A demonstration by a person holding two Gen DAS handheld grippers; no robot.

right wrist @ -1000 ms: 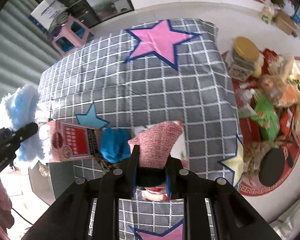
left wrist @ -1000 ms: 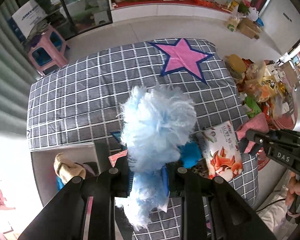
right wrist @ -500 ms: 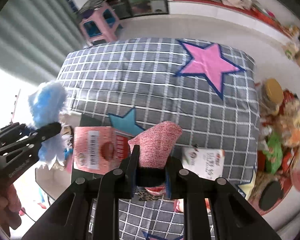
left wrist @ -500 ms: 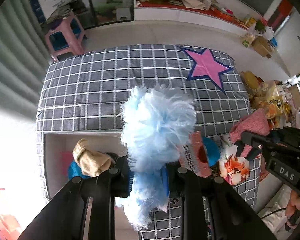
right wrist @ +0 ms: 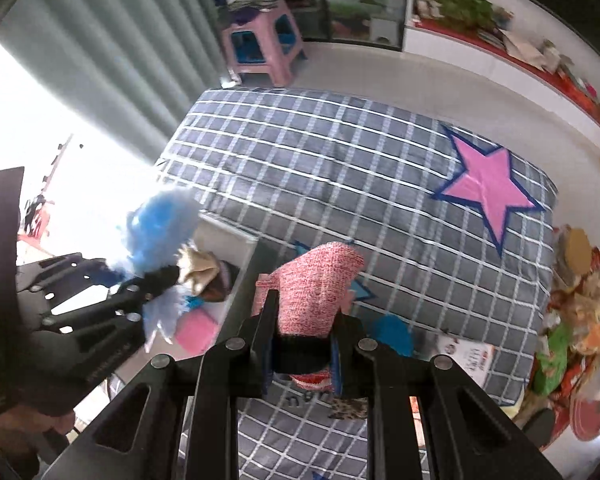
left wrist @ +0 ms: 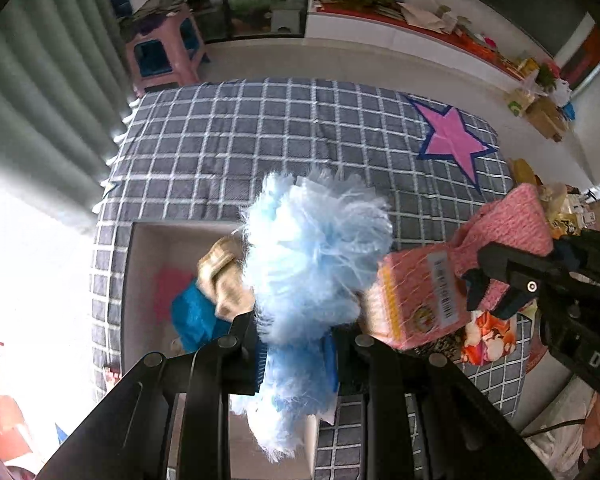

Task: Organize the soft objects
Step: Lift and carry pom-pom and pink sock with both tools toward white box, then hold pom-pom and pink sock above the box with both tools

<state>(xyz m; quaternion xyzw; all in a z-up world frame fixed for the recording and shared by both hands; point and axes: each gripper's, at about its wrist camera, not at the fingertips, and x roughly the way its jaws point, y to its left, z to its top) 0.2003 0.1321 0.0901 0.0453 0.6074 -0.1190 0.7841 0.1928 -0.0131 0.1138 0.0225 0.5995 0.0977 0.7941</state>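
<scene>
Carry each load over the white open-topped storage box (left wrist: pixel 140 280) before releasing; lower until the item sits inside the walls, then part the jaws, one hand at a time so the tools do not collide. The left gripper (left wrist: pixel 296 352) is clamped narrowly on a fluffy pale-blue feathery soft toy (left wrist: pixel 316 256), whose long loose fibres spill out above and below the pads; expect fibres to cling, so open fully and lift straight up. In the left wrist view the box lies at 9 o'clock of this toy and already holds a tan cloth bundle (left wrist: pixel 224 276), a bright blue plush piece (left wrist: pixel 192 320) and a flat pink item (left wrist: pixel 172 284). At 3 o'clock, the right gripper (right wrist: pixel 302 344) is closed tight on a pink-and-white knitted fabric piece (right wrist: pixel 320 284) with a dark band at its pinched end; it stands up stiffly above the jaws. A pink netted packet with a barcode label (left wrist: pixel 416 292) lies between the two tools; whether it rests on the grey checked bedcover with star patches (left wrist: pixel 300 136) cannot be confirmed. Farther off at 12 o'clock, a pink plastic stool (right wrist: pixel 260 40) stands on the floor.
</scene>
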